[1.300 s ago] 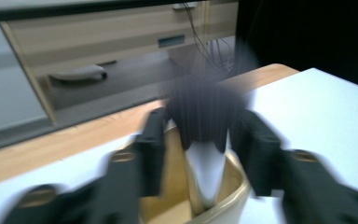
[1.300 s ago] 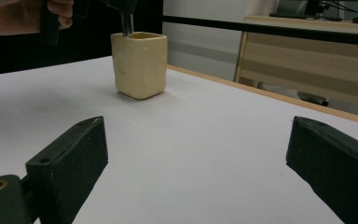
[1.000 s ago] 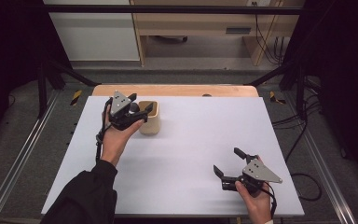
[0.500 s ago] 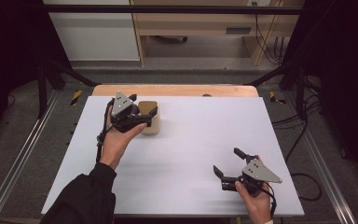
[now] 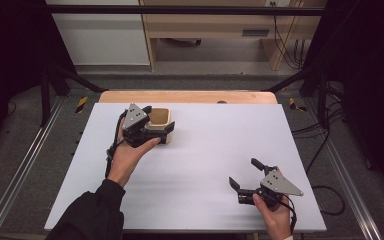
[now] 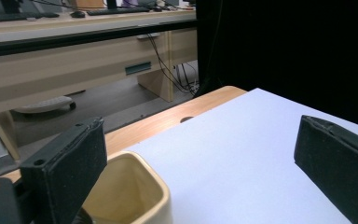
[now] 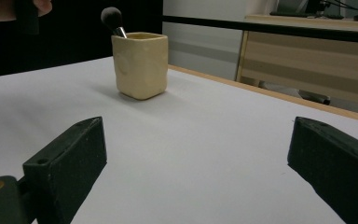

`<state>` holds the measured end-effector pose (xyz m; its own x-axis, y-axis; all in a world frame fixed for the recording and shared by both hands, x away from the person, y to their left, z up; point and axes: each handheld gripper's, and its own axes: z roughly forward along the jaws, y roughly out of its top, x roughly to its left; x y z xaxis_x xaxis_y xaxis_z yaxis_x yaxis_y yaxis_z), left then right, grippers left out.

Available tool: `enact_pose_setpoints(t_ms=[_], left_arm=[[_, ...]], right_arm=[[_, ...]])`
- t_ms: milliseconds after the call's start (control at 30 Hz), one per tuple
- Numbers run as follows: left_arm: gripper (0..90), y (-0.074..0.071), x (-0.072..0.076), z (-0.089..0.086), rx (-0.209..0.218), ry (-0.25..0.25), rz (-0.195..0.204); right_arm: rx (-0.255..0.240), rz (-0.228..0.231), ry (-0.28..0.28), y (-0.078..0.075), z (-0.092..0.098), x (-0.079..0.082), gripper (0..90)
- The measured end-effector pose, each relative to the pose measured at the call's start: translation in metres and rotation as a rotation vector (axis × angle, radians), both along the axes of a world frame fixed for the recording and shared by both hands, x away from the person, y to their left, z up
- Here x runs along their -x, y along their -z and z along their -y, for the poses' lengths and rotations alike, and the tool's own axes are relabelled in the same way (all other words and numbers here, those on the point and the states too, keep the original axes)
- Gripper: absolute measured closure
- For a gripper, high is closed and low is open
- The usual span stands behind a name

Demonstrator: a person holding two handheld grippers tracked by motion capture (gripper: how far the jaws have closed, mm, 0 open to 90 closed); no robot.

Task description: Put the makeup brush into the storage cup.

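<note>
— White sheet over a wooden table, dark curtains at both sides, a pale desk behind. What stands on it?

— One cream cup, squarish, upright near the far left corner of the table. In the right gripper view one brush with a dark, round head sticks up out of it, leaning against the rim.

— Any brand, label or writing?

— None that I can read, on the cup or on the two tools.

— Where are the tools?

— The left gripper sits right at the cup, held by the left hand. Its jaws have just been opening and now stand wide; in the left gripper view the cup's rim lies beside the left-hand jaw and bare white sheet shows between the two. Whether a jaw touches the cup I cannot tell.

— And the other one?

— The right gripper is near the front right corner of the table, well apart from the cup, in the right hand. Its jaws are spread wide with nothing between them.
</note>
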<state>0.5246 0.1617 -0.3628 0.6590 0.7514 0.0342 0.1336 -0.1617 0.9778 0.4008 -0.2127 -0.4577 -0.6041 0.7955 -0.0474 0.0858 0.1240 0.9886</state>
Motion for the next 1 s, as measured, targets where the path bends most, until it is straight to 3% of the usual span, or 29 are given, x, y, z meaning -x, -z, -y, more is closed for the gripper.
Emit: enact_pose_setpoints(t_ms=[433,1000], left_arm=[[1.8,0.008,0.011,0.002,0.026,0.055,-0.014],[1.9,0.014,0.029,0.007,0.015,0.137,-0.018]], right_arm=[[0.012,-0.009,-0.001,0.0,0.0,0.0,4.4],[0.007,-0.014,-0.001,0.0,0.0,0.0,3.9]])
